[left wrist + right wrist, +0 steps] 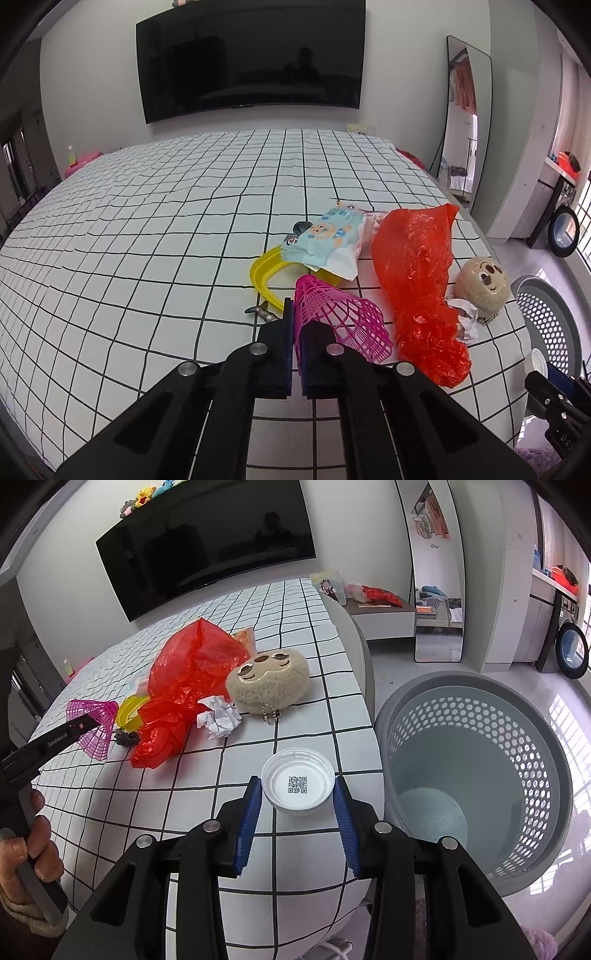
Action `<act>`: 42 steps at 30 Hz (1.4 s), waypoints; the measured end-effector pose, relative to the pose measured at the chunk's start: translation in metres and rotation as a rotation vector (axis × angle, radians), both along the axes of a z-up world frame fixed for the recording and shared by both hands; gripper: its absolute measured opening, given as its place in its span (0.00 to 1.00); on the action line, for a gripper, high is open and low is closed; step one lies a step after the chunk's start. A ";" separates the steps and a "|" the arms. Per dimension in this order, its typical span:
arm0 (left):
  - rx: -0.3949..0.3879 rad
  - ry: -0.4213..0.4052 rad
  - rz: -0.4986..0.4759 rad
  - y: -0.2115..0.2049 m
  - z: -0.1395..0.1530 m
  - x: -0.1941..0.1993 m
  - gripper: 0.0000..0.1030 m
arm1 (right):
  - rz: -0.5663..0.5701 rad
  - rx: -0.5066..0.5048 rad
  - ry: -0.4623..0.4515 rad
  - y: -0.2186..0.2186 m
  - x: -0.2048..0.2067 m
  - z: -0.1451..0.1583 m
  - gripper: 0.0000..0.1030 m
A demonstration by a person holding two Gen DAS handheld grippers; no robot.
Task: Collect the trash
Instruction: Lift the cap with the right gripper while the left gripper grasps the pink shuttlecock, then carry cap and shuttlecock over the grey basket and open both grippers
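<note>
In the left wrist view the left gripper [294, 332] is clamped on the pink net [341, 317] over the bed [147, 221]; its thin rim could slip free. In the right wrist view the right gripper [297, 794] pinches a white cap [298, 786] beside the basket [476, 775]; released early, it would miss.

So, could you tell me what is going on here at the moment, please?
A person is clearing trash off a bed with a checked sheet, holding a gripper in each hand. The left gripper is shut on a pink mesh cone. The right gripper holds a white plastic lid near the bed's edge, beside a grey perforated basket on the floor. A red plastic bag, a crumpled paper, a wipes packet and a plush toy lie on the sheet.
</note>
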State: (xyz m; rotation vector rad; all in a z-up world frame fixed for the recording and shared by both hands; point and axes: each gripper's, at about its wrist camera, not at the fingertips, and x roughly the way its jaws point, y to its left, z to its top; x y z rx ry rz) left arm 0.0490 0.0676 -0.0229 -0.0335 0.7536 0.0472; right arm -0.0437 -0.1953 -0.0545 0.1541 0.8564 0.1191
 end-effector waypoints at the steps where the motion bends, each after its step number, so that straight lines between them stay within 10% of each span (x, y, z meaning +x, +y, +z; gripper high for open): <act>1: -0.002 -0.008 -0.008 -0.002 0.004 -0.003 0.04 | -0.002 0.001 -0.002 -0.001 -0.002 0.001 0.37; 13: -0.044 -0.071 -0.291 -0.101 0.044 -0.027 0.04 | -0.148 -0.002 -0.048 -0.063 -0.032 0.030 0.37; 25: -0.035 0.066 -0.574 -0.248 0.005 -0.024 0.04 | -0.342 -0.008 0.021 -0.167 -0.046 0.008 0.37; 42: 0.017 0.158 -0.641 -0.315 -0.035 -0.003 0.07 | -0.356 0.048 0.098 -0.213 -0.036 -0.031 0.38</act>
